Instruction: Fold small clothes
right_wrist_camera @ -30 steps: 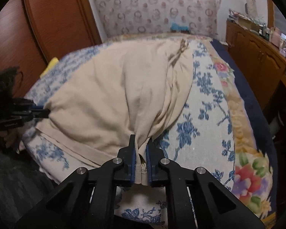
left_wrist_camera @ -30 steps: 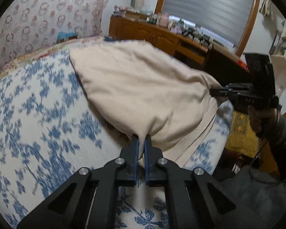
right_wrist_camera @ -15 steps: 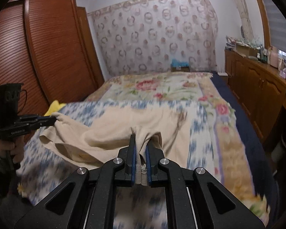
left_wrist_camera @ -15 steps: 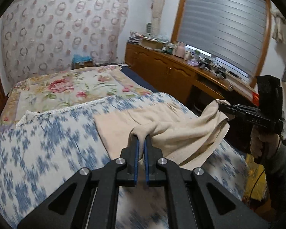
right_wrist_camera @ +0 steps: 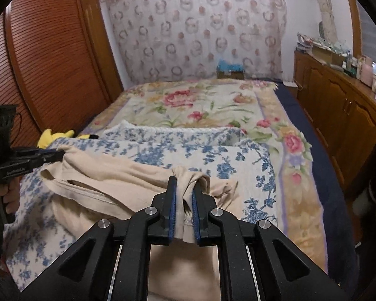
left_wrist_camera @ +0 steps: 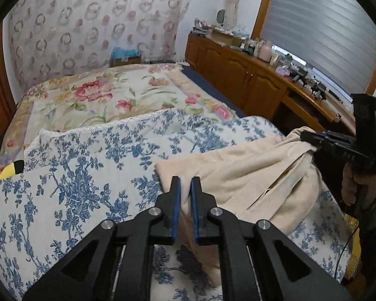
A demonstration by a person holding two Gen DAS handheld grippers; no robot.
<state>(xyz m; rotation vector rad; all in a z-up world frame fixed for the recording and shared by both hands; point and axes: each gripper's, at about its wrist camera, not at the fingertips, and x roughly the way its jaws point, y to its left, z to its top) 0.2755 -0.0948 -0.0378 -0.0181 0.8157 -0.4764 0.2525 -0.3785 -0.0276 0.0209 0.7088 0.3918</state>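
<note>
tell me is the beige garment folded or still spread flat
Folded over, loosely. The beige garment lies doubled on the blue floral cover, its hem seam on top, bunched where both grippers' opening jaws still have cloth between them.

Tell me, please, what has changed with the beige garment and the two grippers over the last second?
The beige garment, earlier spread flat, has been folded back toward the near bed edge into a bunched double layer. Both the left gripper and the right gripper are opening, cloth between their fingers. The blue floral cover stayed put.

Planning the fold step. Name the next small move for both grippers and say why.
Probably let go and back both off. The beige garment is doubled on the blue floral cover; the left gripper and right gripper are opening, cloth between their jaws.
</note>
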